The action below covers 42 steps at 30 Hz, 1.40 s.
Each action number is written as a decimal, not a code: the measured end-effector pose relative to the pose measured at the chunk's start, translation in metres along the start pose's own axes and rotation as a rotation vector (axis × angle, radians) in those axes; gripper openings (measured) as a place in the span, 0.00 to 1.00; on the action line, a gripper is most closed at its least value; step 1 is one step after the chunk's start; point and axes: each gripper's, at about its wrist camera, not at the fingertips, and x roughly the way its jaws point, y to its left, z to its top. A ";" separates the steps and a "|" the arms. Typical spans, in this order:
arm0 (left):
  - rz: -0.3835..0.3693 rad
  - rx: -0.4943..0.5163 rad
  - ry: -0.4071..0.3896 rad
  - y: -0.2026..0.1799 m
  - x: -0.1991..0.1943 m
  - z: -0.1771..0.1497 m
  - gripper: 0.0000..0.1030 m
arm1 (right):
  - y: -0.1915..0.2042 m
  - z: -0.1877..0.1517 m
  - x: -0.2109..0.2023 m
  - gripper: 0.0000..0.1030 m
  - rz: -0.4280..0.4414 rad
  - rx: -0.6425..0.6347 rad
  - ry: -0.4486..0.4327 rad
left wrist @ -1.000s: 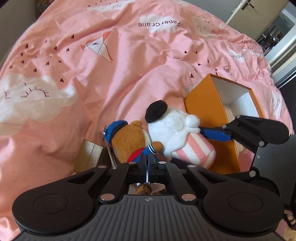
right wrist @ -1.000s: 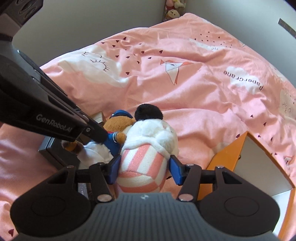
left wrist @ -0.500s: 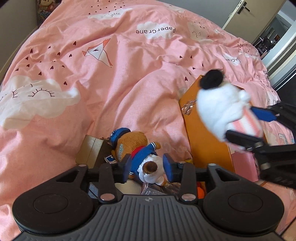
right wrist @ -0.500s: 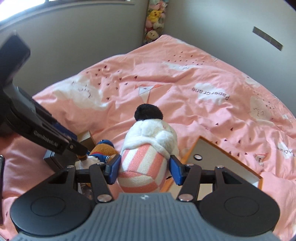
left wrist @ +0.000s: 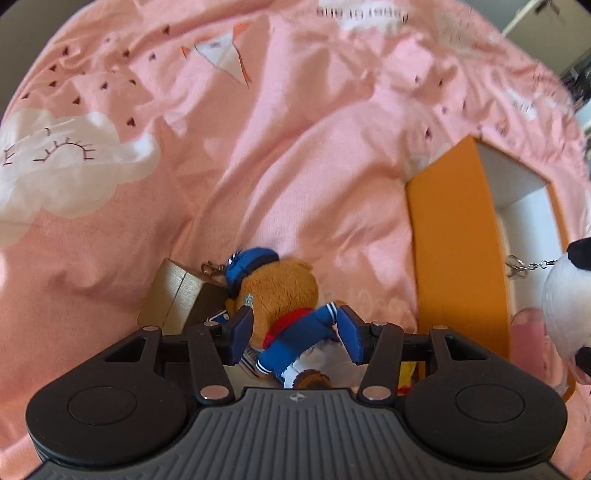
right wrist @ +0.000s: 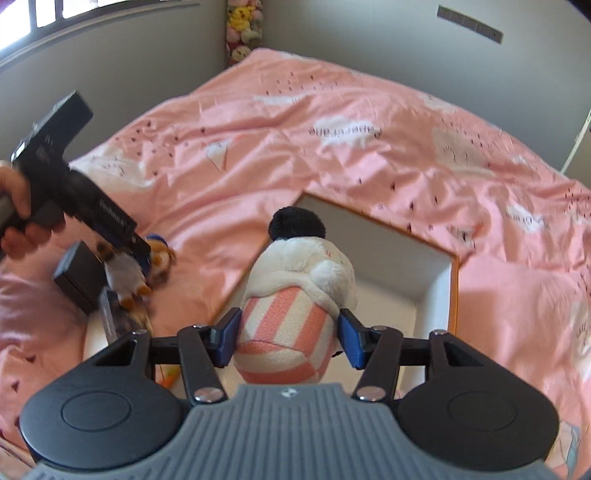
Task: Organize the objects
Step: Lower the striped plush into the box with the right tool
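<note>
A brown bear plush (left wrist: 284, 291) in a blue cap and sailor suit lies on the pink duvet. My left gripper (left wrist: 295, 325) points down over it; its jaws are opening, with the bear's body between the blue pads. The same bear (right wrist: 159, 258) also shows at the left of the right wrist view, under the left gripper's fingertips (right wrist: 142, 254). My right gripper (right wrist: 288, 328) is shut on a white plush (right wrist: 295, 280) with a pink-striped body and black pom-pom. It holds the plush over the open orange box (right wrist: 436, 280). That plush (left wrist: 565, 302) hangs at the right edge beside the box (left wrist: 454, 236).
A small brown carton (left wrist: 173, 295) sits just left of the bear, and a black box (right wrist: 79, 277) lies nearby. A person's hand (right wrist: 18, 206) grips the left tool. Several plush toys (right wrist: 243, 29) are piled in the far corner. The pink duvet (left wrist: 258, 147) stretches beyond.
The left gripper went from shut to open and came down around the bear. The right gripper carried the white plush up and away from the bear to above the orange box.
</note>
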 end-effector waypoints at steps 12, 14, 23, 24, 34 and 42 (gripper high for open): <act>0.147 0.131 0.116 -0.034 0.032 0.005 0.61 | -0.020 -0.046 0.045 0.56 0.085 0.156 0.185; 0.149 0.144 0.121 -0.034 0.034 0.003 0.61 | -0.021 -0.052 0.054 0.56 0.085 0.175 0.210; 0.054 0.061 0.087 -0.015 0.023 -0.006 0.46 | -0.022 -0.059 0.075 0.60 0.106 0.196 0.360; 0.039 0.036 0.076 -0.011 0.020 -0.007 0.44 | -0.021 -0.059 0.077 0.61 0.111 0.189 0.382; -0.109 -0.148 -0.039 0.023 -0.004 -0.023 0.41 | -0.025 -0.053 0.048 0.60 0.117 0.148 0.330; -0.172 -0.141 -0.122 0.010 -0.040 -0.024 0.41 | -0.020 -0.051 0.049 0.46 0.146 0.089 0.321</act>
